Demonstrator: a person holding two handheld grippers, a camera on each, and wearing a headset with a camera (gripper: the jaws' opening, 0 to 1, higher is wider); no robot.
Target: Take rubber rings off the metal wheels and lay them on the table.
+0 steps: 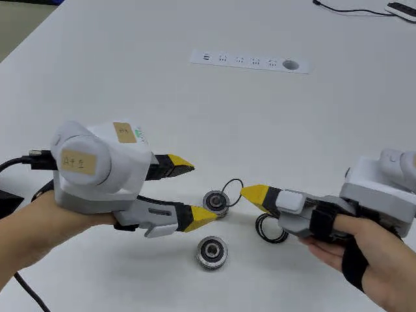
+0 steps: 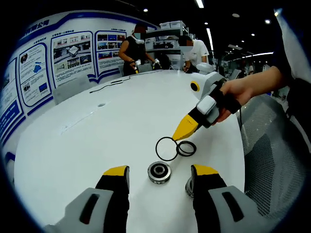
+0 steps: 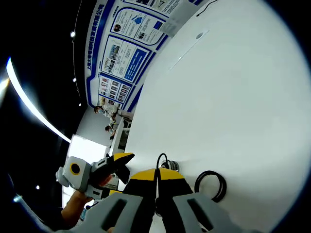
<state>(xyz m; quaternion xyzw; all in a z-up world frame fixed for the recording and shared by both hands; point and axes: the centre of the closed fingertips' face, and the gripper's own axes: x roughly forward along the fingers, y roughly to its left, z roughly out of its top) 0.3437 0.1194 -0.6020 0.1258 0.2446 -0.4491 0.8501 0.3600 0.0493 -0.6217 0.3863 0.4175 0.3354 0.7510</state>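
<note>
Two metal wheels lie on the white table (image 1: pixel 130 78): one wheel (image 1: pixel 216 203) between the two grippers, another wheel (image 1: pixel 212 252) nearer me. My left gripper (image 1: pixel 190 192) is open, its yellow tips on either side of the farther wheel (image 2: pixel 159 172); the nearer wheel (image 2: pixel 188 187) is half hidden behind one jaw. My right gripper (image 1: pixel 250 193) is shut on a thin black rubber ring (image 1: pixel 232 188), which hangs as a free loop (image 2: pixel 158 148) just above the table. Two loose rubber rings (image 1: pixel 270 229) lie under the right gripper, seen again as rings (image 3: pixel 210 184).
A white socket strip (image 1: pixel 250 62) is set into the table farther back, and a dark cable (image 1: pixel 351 10) lies at the far right edge. A black cable (image 1: pixel 13 162) trails from the left gripper. Two people (image 2: pixel 141 46) stand at the table's far end.
</note>
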